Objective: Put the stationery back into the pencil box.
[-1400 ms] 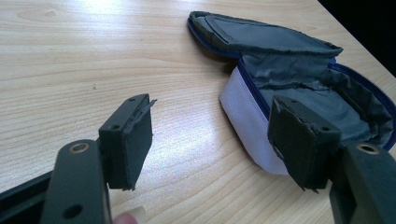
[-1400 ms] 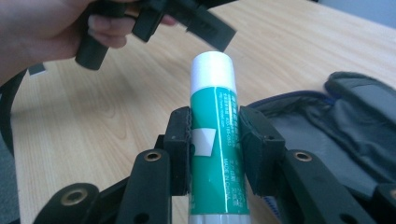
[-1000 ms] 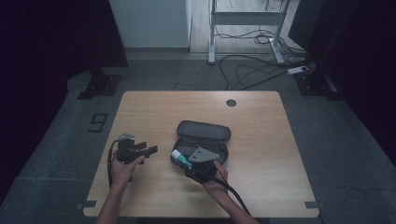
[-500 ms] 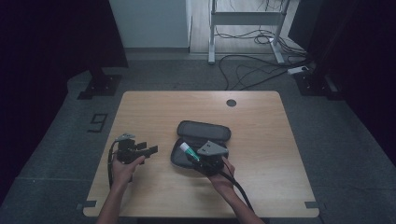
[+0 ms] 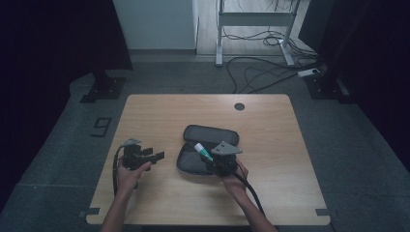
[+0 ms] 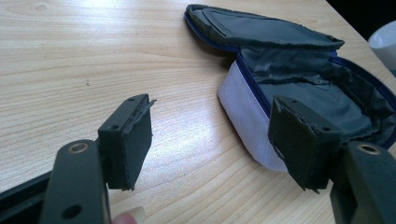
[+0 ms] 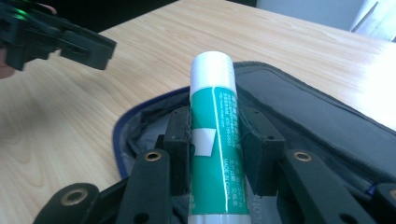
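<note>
A dark grey zip pouch (image 5: pixel 203 145) lies unzipped in the middle of the wooden table (image 5: pixel 270 125); its grey lining and blue zip edge show in the left gripper view (image 6: pixel 299 88). My right gripper (image 5: pixel 211 159) is shut on a green and white glue stick (image 7: pixel 214 135), holding it over the pouch's open mouth (image 7: pixel 140 126). The stick's white cap (image 5: pixel 198 146) points away from me toward the left. My left gripper (image 5: pixel 157 155) rests at the table's left, open, with nothing between its pads (image 6: pixel 135 140), and faces the pouch from a short distance.
A round black grommet (image 5: pixel 239 106) sits in the table's far edge. Beyond the table are cables (image 5: pixel 261 72) on the floor and a metal stand (image 5: pixel 251 19). Bare wood stretches to the right of the pouch and along the front edge.
My right gripper has carried the glue stick rightward and slightly away from me, from the pouch's near left edge to over its opening. The left gripper has stayed put.
</note>
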